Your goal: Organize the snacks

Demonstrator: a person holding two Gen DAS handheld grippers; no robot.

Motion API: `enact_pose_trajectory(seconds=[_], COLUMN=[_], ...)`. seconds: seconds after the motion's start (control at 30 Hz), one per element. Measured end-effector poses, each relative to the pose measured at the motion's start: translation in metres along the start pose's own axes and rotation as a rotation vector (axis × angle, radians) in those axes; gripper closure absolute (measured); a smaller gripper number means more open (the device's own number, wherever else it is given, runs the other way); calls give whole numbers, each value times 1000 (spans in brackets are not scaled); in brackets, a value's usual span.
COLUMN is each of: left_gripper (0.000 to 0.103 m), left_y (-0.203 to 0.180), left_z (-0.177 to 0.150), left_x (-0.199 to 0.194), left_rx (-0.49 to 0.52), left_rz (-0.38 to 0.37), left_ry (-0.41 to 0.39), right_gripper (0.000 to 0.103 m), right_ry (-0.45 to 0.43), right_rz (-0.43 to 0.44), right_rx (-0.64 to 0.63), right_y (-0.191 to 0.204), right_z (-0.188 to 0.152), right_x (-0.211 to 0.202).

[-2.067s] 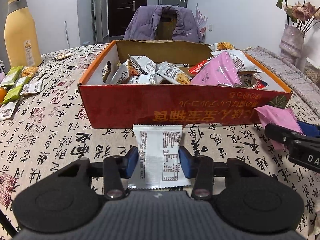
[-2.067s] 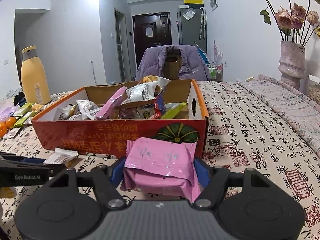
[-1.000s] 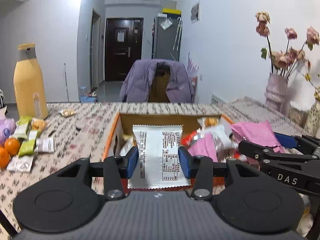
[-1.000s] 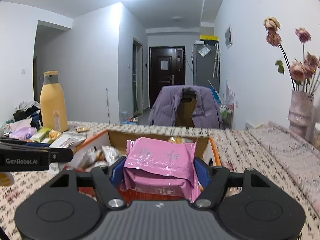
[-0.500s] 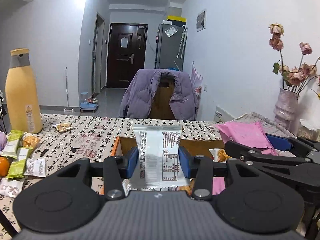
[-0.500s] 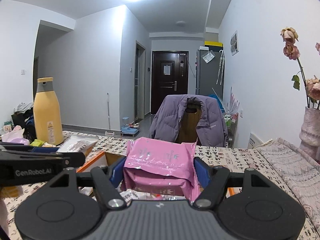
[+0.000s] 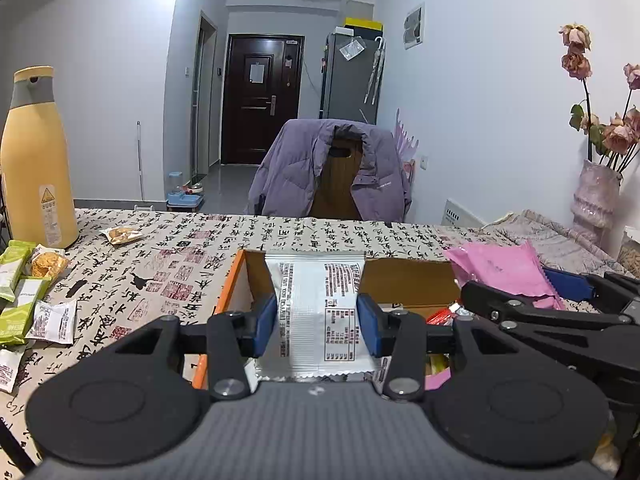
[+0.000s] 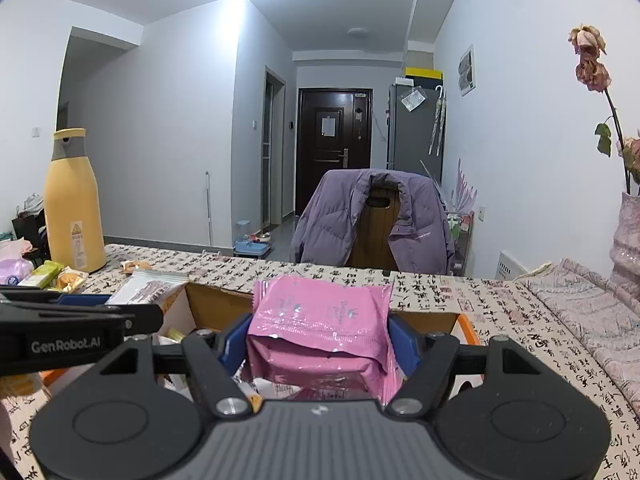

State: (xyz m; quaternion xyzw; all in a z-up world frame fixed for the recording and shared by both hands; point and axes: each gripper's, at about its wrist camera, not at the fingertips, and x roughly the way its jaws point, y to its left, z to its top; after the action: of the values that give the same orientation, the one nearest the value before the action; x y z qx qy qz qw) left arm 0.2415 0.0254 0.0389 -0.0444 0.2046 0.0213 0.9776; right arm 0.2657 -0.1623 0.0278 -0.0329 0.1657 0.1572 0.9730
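My left gripper is shut on a white snack packet and holds it above the left part of the orange cardboard box. My right gripper is shut on a pink snack packet above the same box. In the left wrist view the right gripper shows at the right with its pink packet. In the right wrist view the left gripper shows at the left with the white packet. Other snacks lie in the box, mostly hidden by the grippers.
A tall yellow bottle stands at the table's far left, with several loose snack packets beside it. A small packet lies alone further back. A chair with a purple jacket is behind the table. A vase of flowers stands at the right.
Both grippers have lifted their packets off the table and carried them forward over the box, which now lies low under the fingers. The grips have not altered.
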Motion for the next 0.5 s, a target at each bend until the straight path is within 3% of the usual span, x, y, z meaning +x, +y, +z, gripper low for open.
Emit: enact_pose_trajectory(seconds=[0.13,0.2,0.27,0.33,0.4,0.5], left_gripper=[53,33,17,13,0,0], left_y=[3,5,7,8,11,9], left_z=[-2,-1,-1,1,2,5], left_x=[-1,-3,-7,-11,-14,-16], left_rx=[-6,-12,-19,-27,-40,-41], left_rz=[-9,-15,-9,-1,3,6], left_ry=[-8,-22,-47,-68,-83,-81], right_gripper=[30,25,13,2,0,0], right_ry=[15,17,10,0,-1,14], right_rz=[-1,-1,-4,-13,-17,-16], right_rx=[3,14,24,42,58,74], right_y=[-2,-5,-9,-13,-19,-23], right_z=[-4,-5,-5,-5,-5,-5], right_x=[2,2,-1,-3,-3,-1])
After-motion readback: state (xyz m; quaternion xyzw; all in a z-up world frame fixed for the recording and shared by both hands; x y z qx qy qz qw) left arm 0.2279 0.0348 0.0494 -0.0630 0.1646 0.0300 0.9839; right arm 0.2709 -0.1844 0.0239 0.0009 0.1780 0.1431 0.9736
